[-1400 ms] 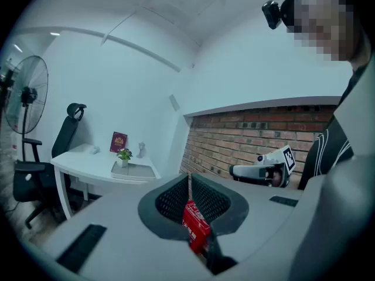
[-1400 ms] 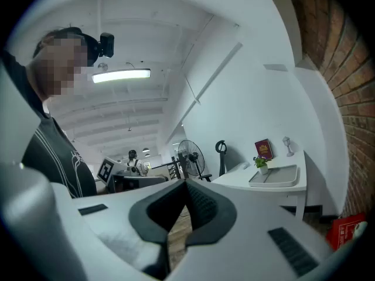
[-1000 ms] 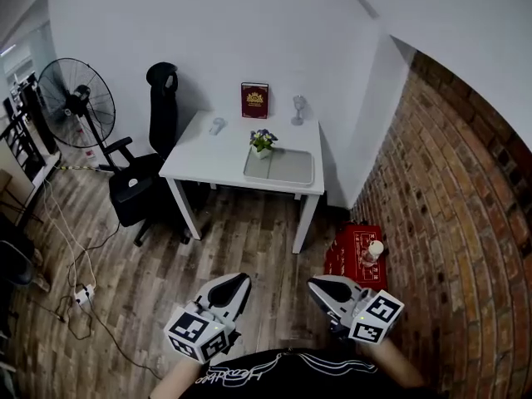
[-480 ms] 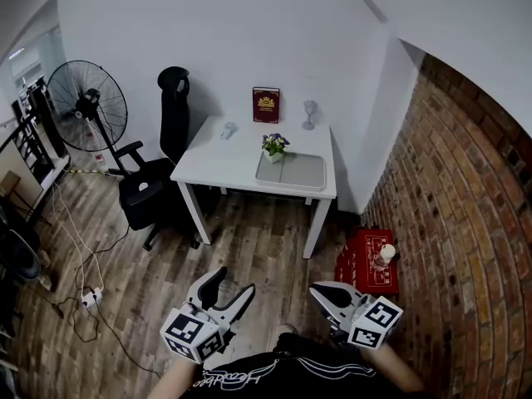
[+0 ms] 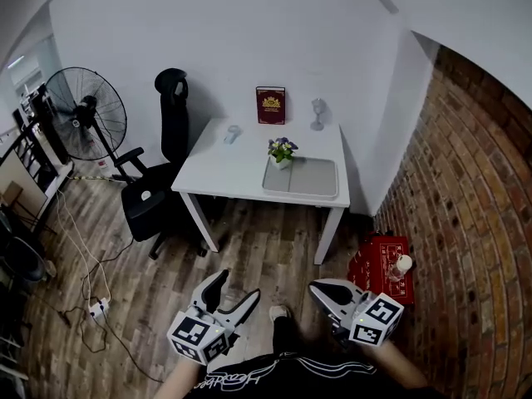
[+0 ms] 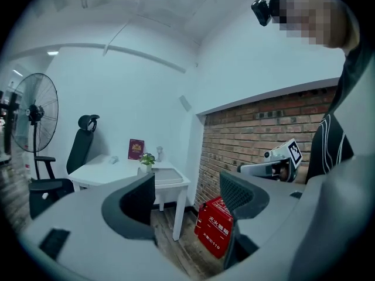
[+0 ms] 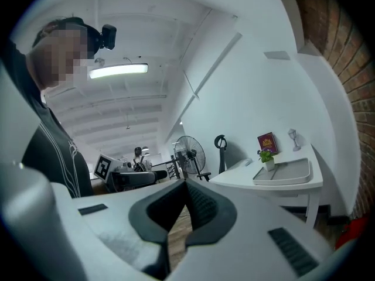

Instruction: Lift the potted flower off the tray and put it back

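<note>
The potted flower (image 5: 281,150), purple blooms in a small white pot, stands at the left end of the grey tray (image 5: 314,178) on a white table (image 5: 229,166) across the room. Both grippers hang low in front of me, far from the table. My left gripper (image 5: 235,287) has its jaws opening, with nothing between them. My right gripper (image 5: 321,288) is shut and empty. The left gripper view shows the flower (image 6: 146,159), the tray (image 6: 168,175) and the spread jaws of the left gripper (image 6: 187,201). In the right gripper view, the right gripper (image 7: 186,206) has its jaws together, and the flower (image 7: 266,156) is beyond.
A black office chair (image 5: 156,191) and a standing fan (image 5: 83,111) are left of the table. A red book (image 5: 271,105), a stemmed glass (image 5: 317,111) and a small grey thing (image 5: 232,131) sit on it. A red box (image 5: 381,266) lies by the brick wall (image 5: 474,223). Cables and a power strip (image 5: 98,308) cross the wooden floor.
The left gripper's jaws have gone from shut to spread apart. The right gripper stays shut. The table has drifted right and lower in the head view.
</note>
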Motion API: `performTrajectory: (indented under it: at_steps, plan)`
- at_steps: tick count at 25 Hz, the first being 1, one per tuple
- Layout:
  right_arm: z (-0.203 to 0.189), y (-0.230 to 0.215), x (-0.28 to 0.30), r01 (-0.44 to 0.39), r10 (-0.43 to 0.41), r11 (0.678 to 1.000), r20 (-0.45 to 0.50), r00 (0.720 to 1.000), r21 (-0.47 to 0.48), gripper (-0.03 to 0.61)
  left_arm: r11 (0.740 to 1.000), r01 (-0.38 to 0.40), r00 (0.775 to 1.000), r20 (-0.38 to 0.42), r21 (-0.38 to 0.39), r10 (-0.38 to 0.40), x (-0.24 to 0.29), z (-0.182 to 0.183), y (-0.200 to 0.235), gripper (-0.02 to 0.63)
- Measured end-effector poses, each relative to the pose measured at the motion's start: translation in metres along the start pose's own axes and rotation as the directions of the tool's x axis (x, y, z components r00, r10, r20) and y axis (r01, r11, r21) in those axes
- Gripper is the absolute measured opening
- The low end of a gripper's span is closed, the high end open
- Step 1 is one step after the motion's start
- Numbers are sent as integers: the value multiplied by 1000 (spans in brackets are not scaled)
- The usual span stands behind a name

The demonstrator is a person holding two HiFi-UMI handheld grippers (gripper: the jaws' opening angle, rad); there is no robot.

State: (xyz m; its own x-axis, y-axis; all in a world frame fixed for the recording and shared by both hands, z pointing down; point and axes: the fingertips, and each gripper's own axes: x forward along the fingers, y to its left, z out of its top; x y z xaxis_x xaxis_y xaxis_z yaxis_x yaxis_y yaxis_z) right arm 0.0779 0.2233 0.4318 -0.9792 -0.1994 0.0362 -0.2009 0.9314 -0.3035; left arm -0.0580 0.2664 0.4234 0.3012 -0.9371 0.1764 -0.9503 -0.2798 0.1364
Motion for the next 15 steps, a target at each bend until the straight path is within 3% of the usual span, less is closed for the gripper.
performTrajectory:
  at_steps: [6,15]
  plan:
    - [21,-73,55,15,-15,1000,-6,1000,21,3,1000,12,999,-36,-3,-12,63,7,55,345]
    - [73,-203,135,32,-32,999,-5,999,16,3,999,32,996,-80,4,-32,200,38,149,345]
